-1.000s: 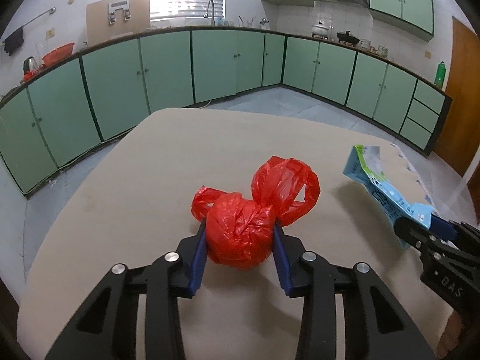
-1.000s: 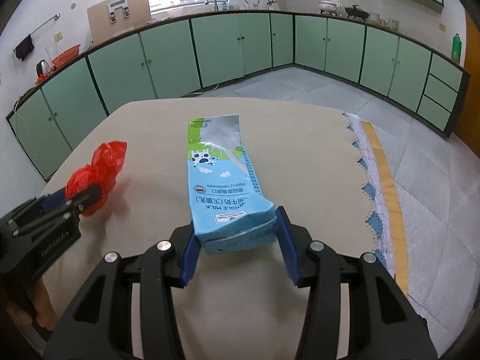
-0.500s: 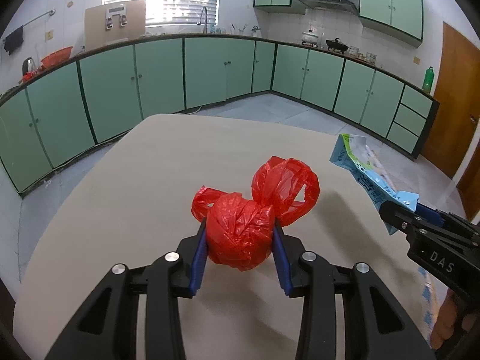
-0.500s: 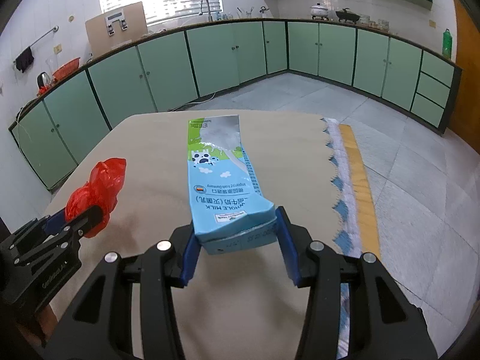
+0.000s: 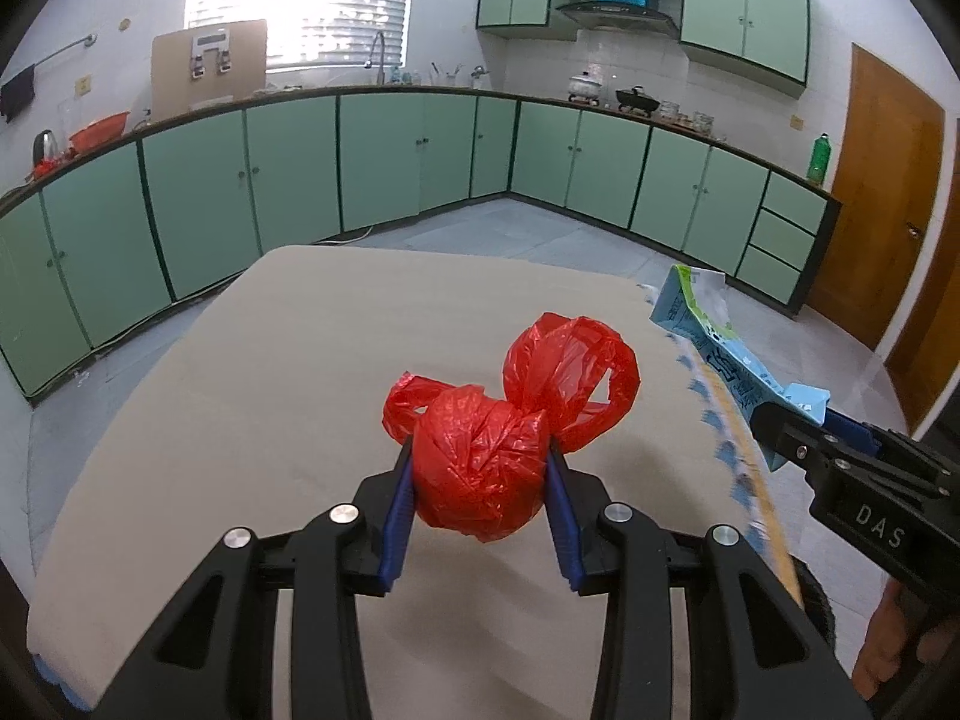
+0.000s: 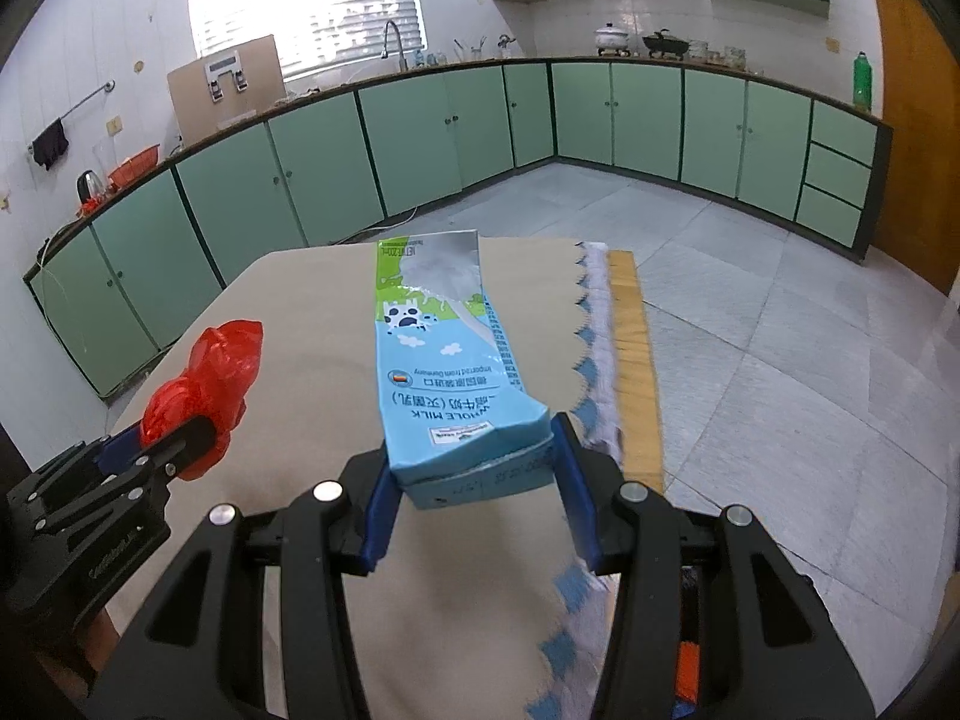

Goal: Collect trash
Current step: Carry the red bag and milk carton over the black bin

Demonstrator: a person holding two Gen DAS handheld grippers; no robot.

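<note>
Now the left gripper [image 5: 480,480] squeezes the red bag [image 5: 486,462] and the right gripper [image 6: 474,480] squeezes the milk carton [image 6: 447,372]. Both look picked up, but no bin shows, so dropping them is left

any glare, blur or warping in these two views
Left wrist: window blown out white, cabinets bow from fisheye, bag sharp in the left claw. Right wrist: same window glare, tablecloth fringe smeared near the right claw, carton print crisp.
</note>
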